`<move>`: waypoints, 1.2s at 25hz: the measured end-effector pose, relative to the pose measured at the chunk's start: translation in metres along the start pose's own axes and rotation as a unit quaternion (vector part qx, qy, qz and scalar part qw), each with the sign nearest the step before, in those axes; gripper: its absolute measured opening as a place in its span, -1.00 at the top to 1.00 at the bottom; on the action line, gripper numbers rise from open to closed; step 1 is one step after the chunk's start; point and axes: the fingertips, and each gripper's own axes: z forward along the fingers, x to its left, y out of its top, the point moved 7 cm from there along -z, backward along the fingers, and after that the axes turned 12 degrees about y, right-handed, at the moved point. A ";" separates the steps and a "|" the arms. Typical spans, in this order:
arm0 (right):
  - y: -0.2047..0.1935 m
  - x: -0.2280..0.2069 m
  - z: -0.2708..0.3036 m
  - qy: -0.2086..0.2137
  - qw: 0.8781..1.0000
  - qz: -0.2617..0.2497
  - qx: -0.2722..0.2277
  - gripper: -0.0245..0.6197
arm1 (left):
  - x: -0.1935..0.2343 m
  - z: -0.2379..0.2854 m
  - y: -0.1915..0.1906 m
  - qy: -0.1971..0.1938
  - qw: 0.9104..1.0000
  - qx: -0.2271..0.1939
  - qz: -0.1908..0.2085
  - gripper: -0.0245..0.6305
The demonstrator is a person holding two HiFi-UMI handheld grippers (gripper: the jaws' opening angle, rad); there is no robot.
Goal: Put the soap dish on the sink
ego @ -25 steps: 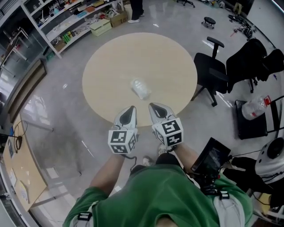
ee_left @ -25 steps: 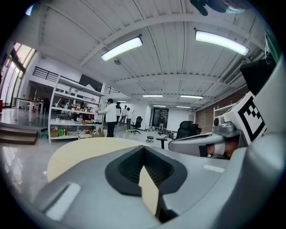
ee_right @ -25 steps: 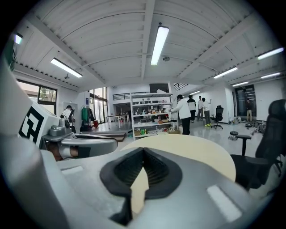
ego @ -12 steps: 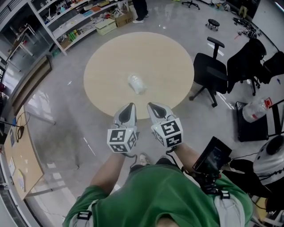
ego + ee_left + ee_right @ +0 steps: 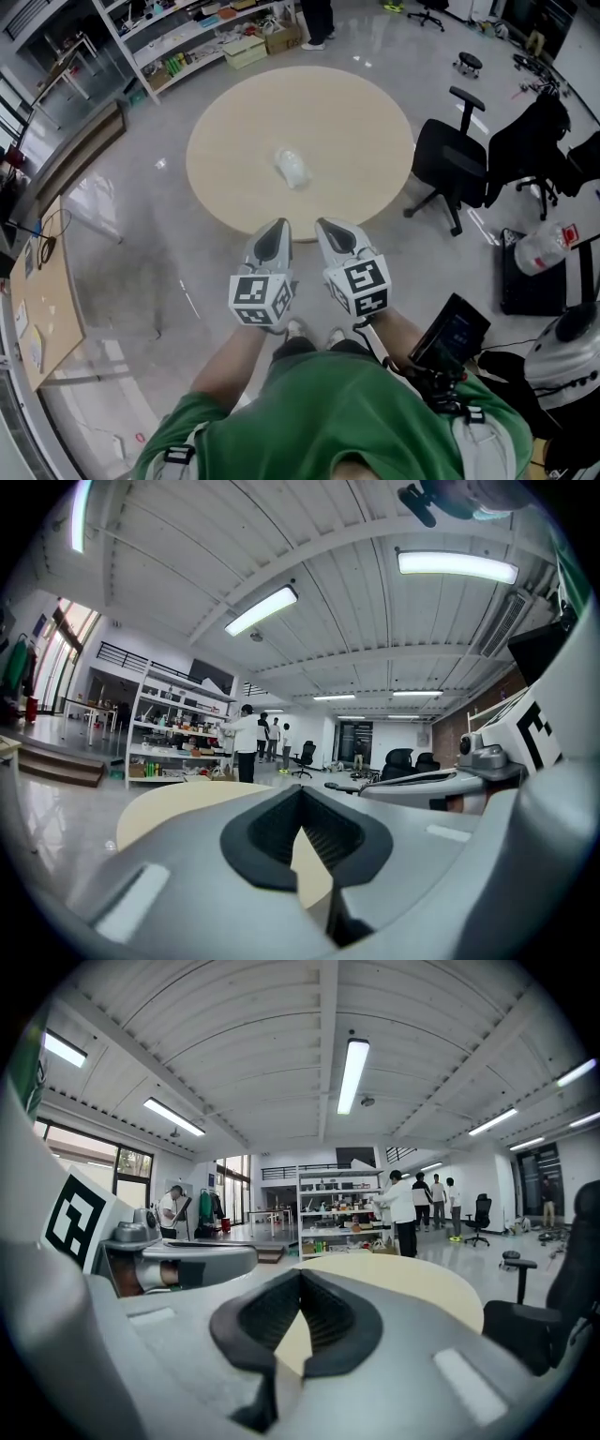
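Plainly, with the left gripper (image 5: 275,226) and right gripper (image 5: 324,225) both clenched empty, fingers should spread before nearing the apparent soap dish (image 5: 293,167) on the table (image 5: 234,141).

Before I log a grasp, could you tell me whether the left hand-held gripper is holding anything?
No, the left hand-held gripper has its jaws shut together with nothing between them.

You face a round beige table (image 5: 342,117) on a shiny grey floor (image 5: 141,234), a black chair (image 5: 448,161) beside it, shelves (image 5: 197,42) behind.
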 end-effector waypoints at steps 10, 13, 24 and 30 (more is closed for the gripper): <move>0.004 0.015 -0.006 0.002 1.000 -0.012 0.000 0.92 | -0.001 -0.016 0.003 -0.005 1.000 -0.010 0.000 0.91; 0.008 0.021 -0.003 0.001 1.000 -0.015 -0.003 0.92 | 0.005 -0.018 0.005 -0.007 1.000 -0.009 0.000 0.91; 0.010 0.032 0.000 -0.012 1.000 -0.020 -0.004 0.92 | 0.014 -0.020 0.006 -0.021 1.000 -0.007 -0.009 0.91; 0.010 0.032 0.000 -0.019 1.000 -0.019 -0.002 0.92 | 0.013 -0.020 0.008 -0.027 1.000 -0.009 -0.011 0.91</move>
